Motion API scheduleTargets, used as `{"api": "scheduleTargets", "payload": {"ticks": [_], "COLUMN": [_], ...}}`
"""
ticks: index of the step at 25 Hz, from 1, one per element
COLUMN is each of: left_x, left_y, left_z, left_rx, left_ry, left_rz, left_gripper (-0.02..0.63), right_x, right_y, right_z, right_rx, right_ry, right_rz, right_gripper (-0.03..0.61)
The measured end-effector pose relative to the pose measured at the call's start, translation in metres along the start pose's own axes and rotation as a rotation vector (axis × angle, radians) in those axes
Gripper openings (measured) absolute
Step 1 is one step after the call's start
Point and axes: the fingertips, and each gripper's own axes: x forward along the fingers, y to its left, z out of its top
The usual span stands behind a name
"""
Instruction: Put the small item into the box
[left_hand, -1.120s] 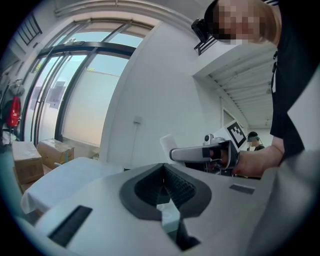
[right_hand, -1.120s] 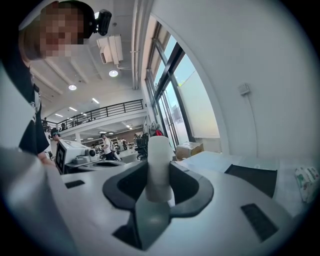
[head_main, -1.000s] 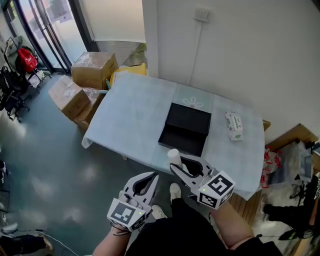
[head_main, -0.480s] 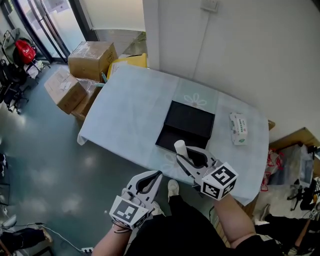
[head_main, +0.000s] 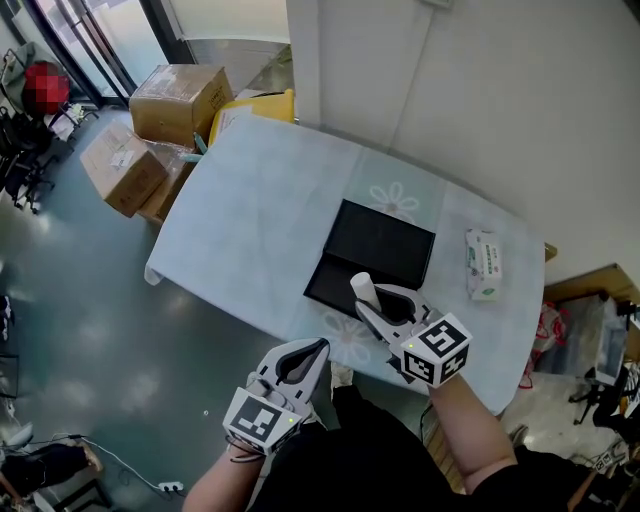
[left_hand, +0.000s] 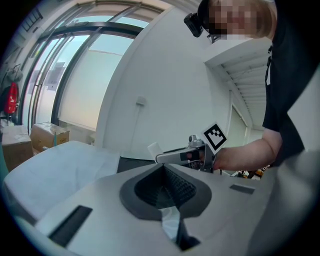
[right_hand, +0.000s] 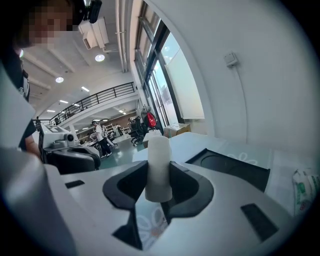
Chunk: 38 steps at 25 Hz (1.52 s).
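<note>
A black open box lies on the pale blue tablecloth. A small white cylinder stands upright between the jaws of my right gripper, which is shut on it, over the box's near edge. In the right gripper view the cylinder sits clamped in the gripper, with the box beyond it. My left gripper hangs lower left, off the table's near edge, shut and empty. The left gripper view shows its jaws together and the right gripper with the cylinder ahead.
A tissue pack lies on the table to the right of the box. Cardboard boxes and a yellow bin stand on the floor past the table's far left end. A white wall runs along the far side.
My right gripper has carried the cylinder forward, from short of the box to over its near edge. The left gripper has kept its place and stayed shut.
</note>
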Motion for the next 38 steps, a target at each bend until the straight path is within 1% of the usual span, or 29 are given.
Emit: {"api": "scheduleTargets", "payload": {"ticks": [4, 9, 13, 17, 25, 32, 38], "left_x": [0.017, 0.031, 0.040, 0.044, 0.046, 0.037, 0.027], "left_y": [0.004, 0.014, 0.018, 0.022, 0.029, 0.031, 0.038], "left_z": [-0.009, -0.010, -0.011, -0.012, -0.012, -0.014, -0.013], "left_rx": [-0.005, -0.012, -0.020, -0.019, -0.019, -0.024, -0.019], "left_ry": [0.004, 0.023, 0.036, 0.048, 0.054, 0.056, 0.066], "left_rz": [-0.008, 0.019, 0.038, 0.057, 0.088, 0.073, 0.025], "left_gripper": [0.008, 0.008, 0.008, 0.008, 0.008, 0.008, 0.008], "right_x": [0.011, 0.028, 0.040, 0.052, 0.068, 0.077, 0.083], "right_y": [-0.021, -0.039, -0.047, -0.052, -0.064, -0.067, -0.071], "right_z": [-0.016, -0.041, -0.063, -0.082, -0.120, -0.143, -0.150], "right_rx": [-0.023, -0.075, -0.086, -0.126, -0.181, -0.220, -0.261], "right_ry": [0.066, 0.178, 0.268, 0.353, 0.535, 0.671, 0.719], "right_rz": [0.001, 0.006, 0.027, 0.037, 0.034, 0.013, -0.040], "right_gripper": [0.139, 0.140, 0.140, 0.140, 0.140, 0.140, 0.140]}}
